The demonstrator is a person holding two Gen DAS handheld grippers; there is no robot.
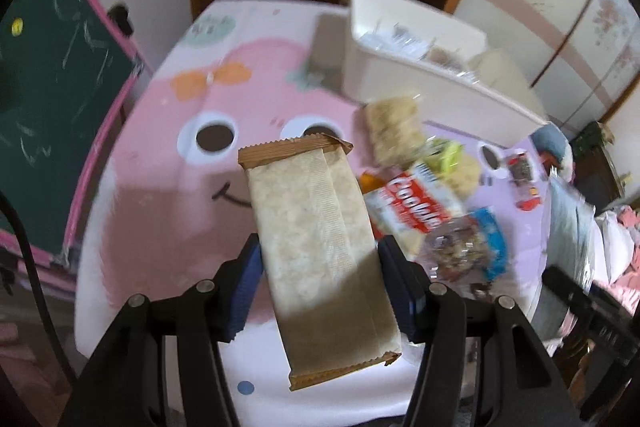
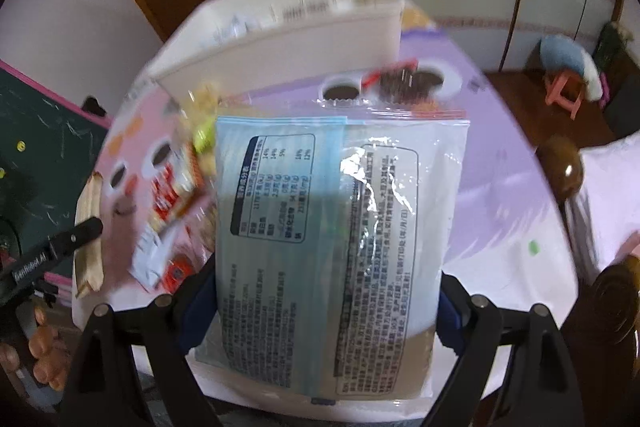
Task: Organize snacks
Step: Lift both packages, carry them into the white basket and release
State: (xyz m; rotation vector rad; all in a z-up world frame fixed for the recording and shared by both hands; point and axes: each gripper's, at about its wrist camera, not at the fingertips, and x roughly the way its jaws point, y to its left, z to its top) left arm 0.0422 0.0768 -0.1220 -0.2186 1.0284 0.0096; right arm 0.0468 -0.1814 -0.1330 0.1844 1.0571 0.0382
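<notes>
Above the pink cartoon-face tablecloth [image 1: 152,219], the left gripper [image 1: 318,281] grips a tan rectangular foil-wrapped bar [image 1: 316,239] and the right gripper [image 2: 328,303] grips a pale-blue printed plastic snack bag [image 2: 332,227], so the carry step is in hand and the next move calls for releasing both into the white rectangular plastic bin [image 1: 396,75] at the far side.

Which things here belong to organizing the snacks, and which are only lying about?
Job: brown bar in left tool; blue packet in right tool; white bin; cookie pack.
Lying about: chalkboard; pink stool.
</notes>
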